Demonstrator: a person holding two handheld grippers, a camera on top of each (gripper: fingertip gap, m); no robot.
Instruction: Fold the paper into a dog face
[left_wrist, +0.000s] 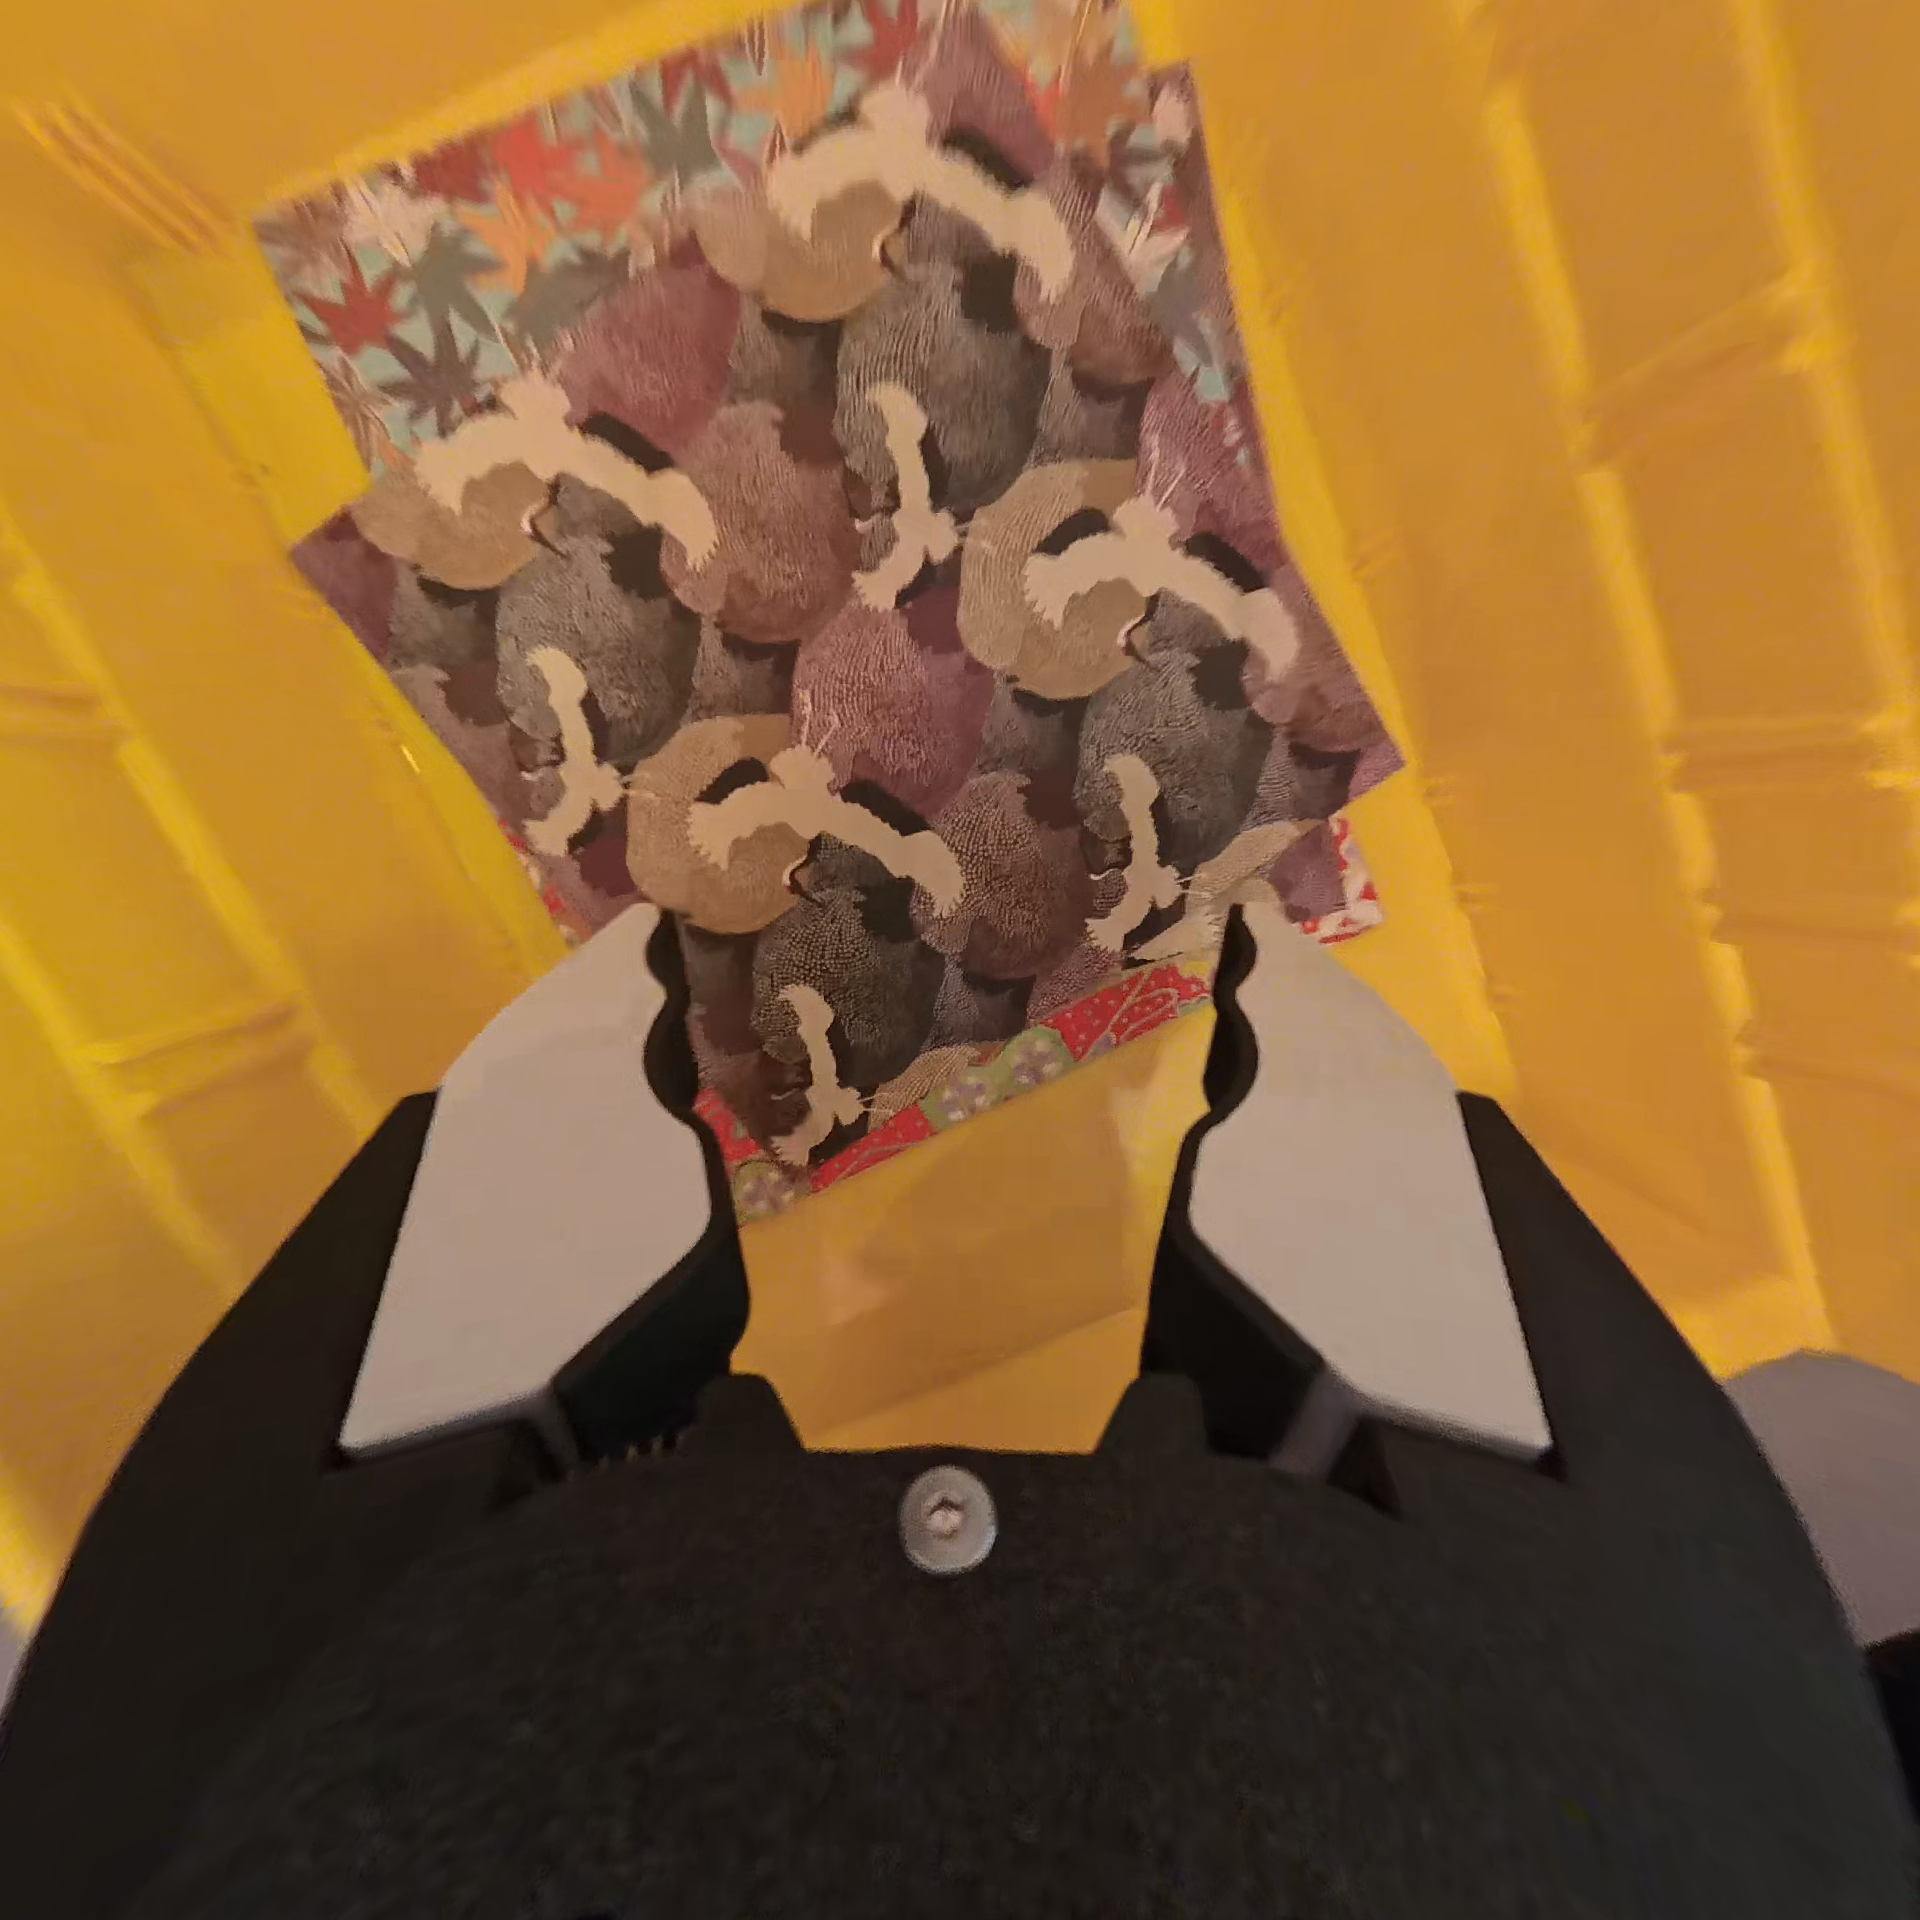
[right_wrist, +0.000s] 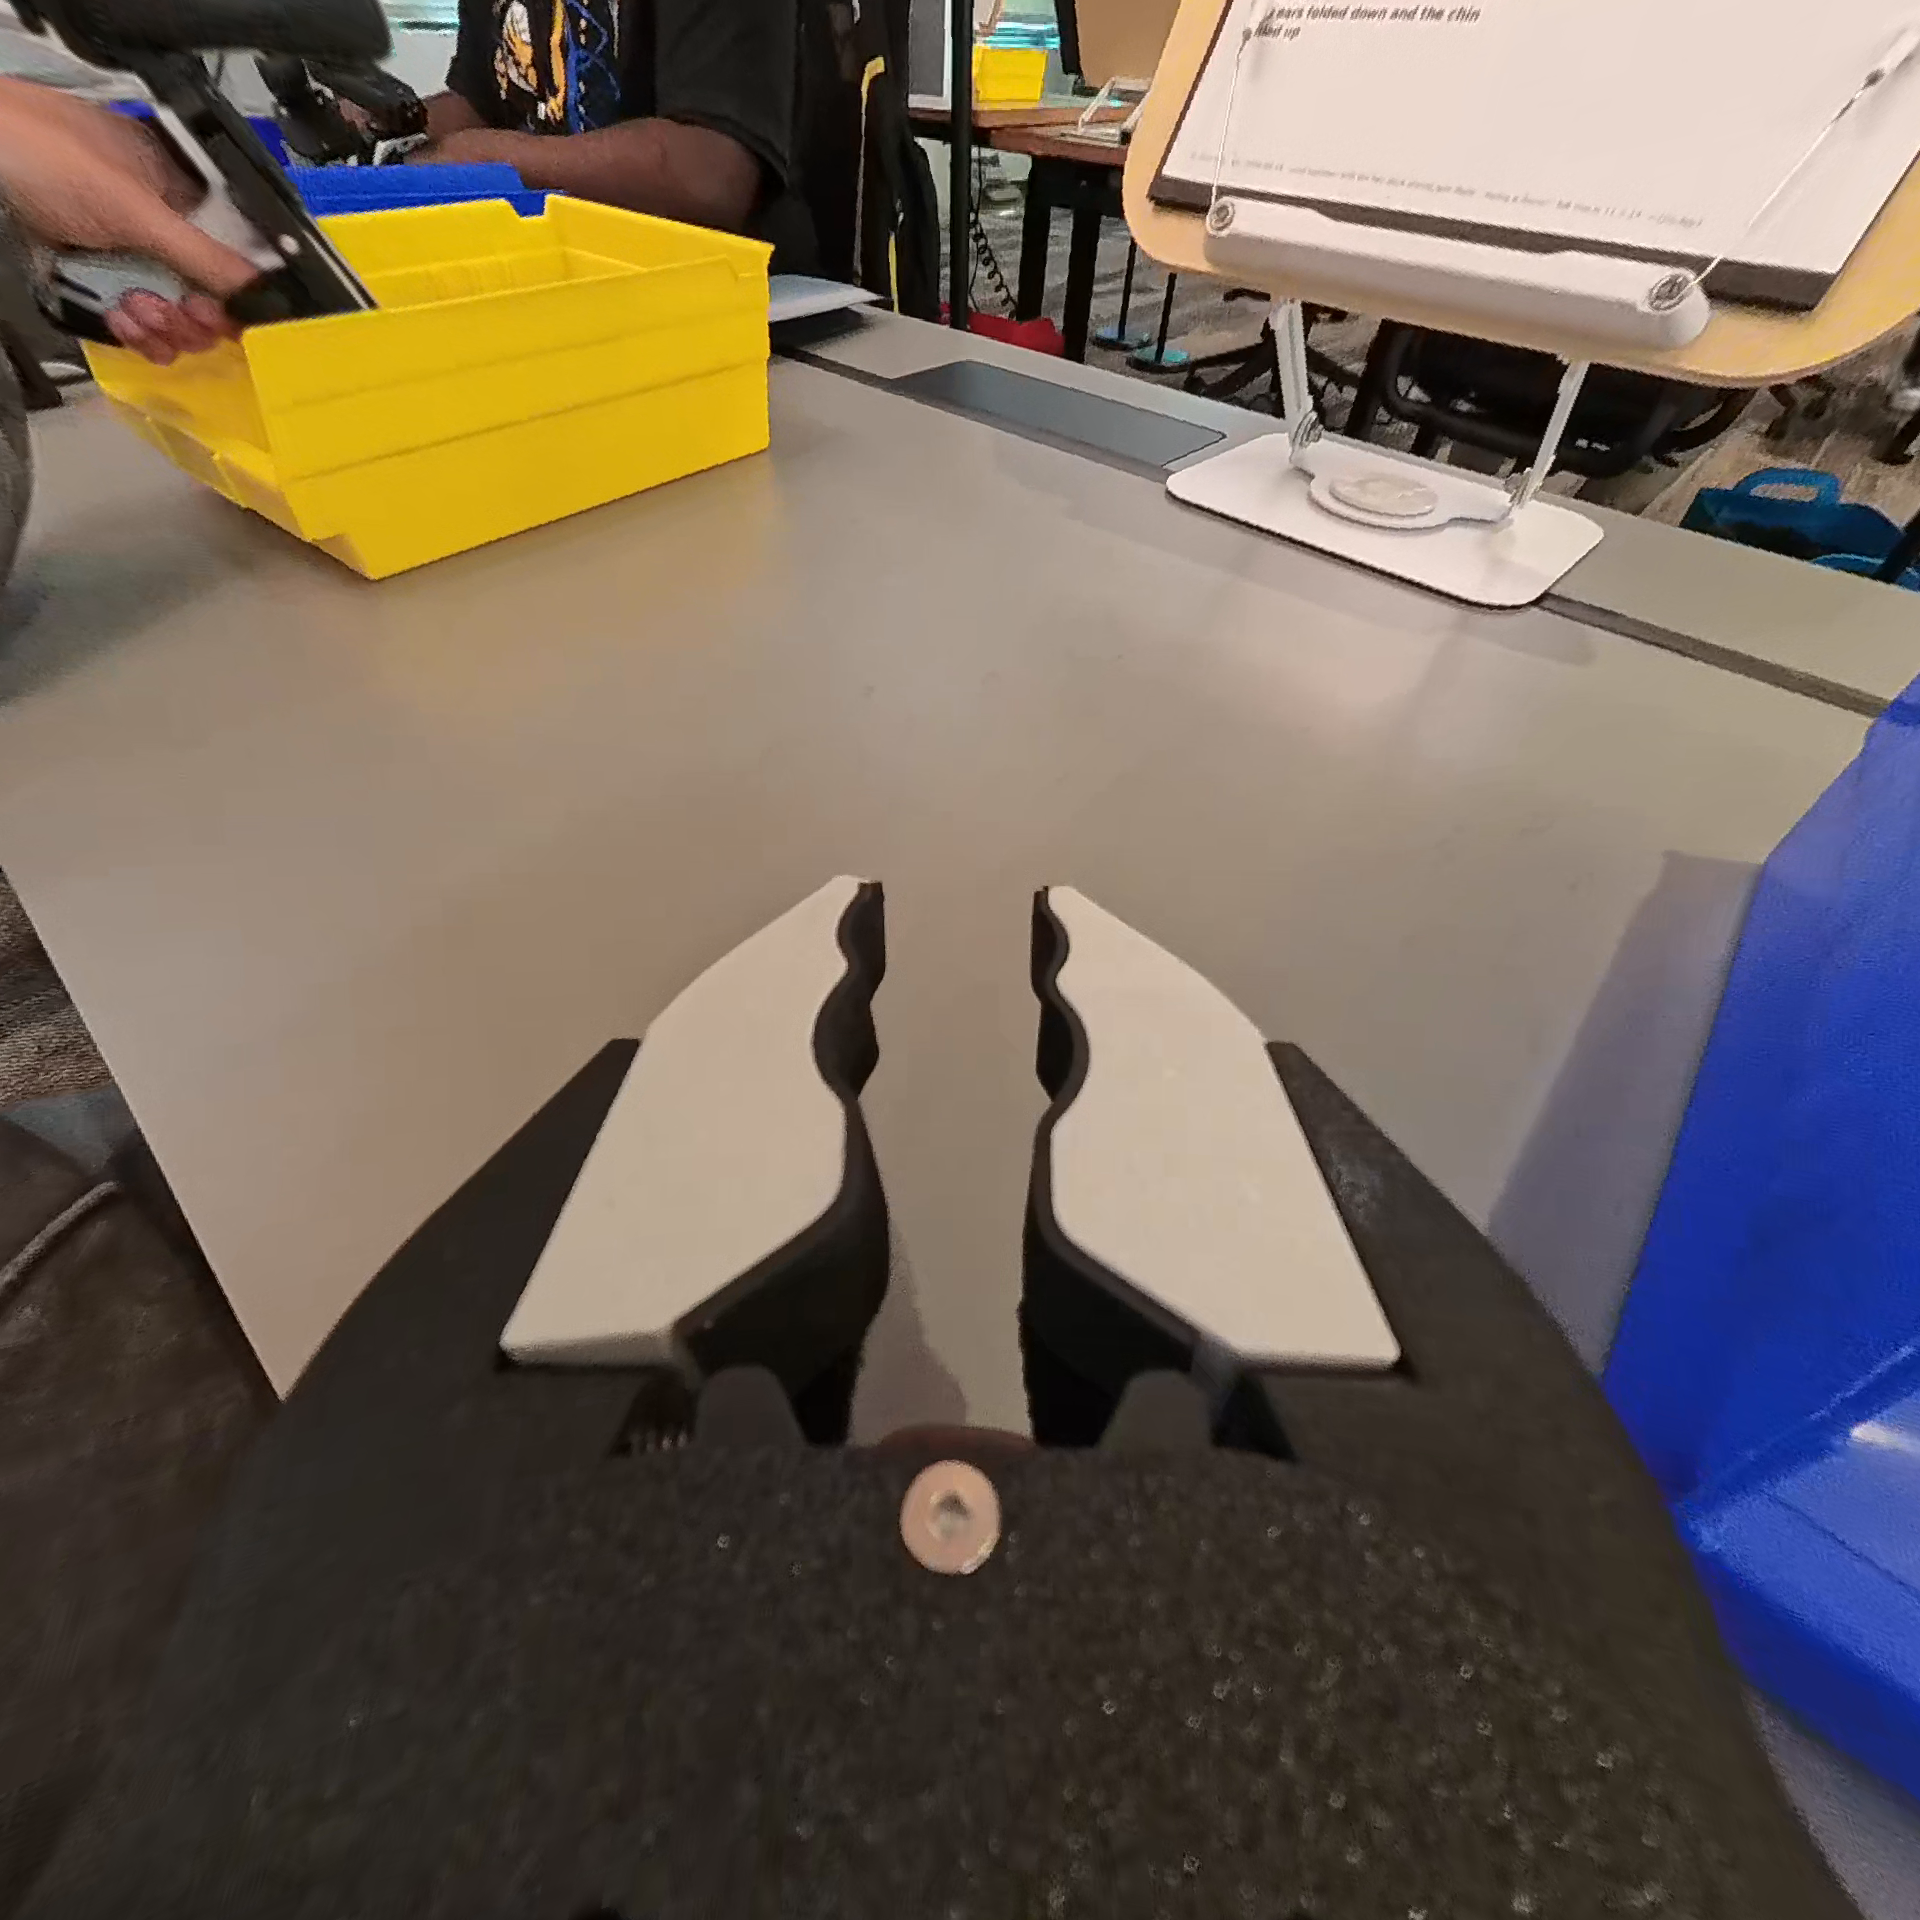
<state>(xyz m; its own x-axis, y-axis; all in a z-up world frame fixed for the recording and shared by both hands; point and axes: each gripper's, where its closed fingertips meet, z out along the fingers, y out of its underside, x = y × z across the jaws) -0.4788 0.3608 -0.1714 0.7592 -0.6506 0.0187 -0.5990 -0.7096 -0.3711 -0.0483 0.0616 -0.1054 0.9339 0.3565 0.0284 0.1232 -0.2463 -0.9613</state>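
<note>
Hovering left gripper (left_wrist: 951, 935) spread over paper (left_wrist: 831, 582), yellow bin (left_wrist: 1558, 623) walls close

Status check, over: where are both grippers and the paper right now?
Left gripper open, inside yellow bin, over patterned paper stack. Right gripper open, empty, above grey table. No paper lifted. Nothing blocking.

Three patterned paper sheets (left_wrist: 831, 582) – one yellow bin (right_wrist: 499, 384), one stand (right_wrist: 1455, 312), two tools (right_wrist: 958, 899)
</note>
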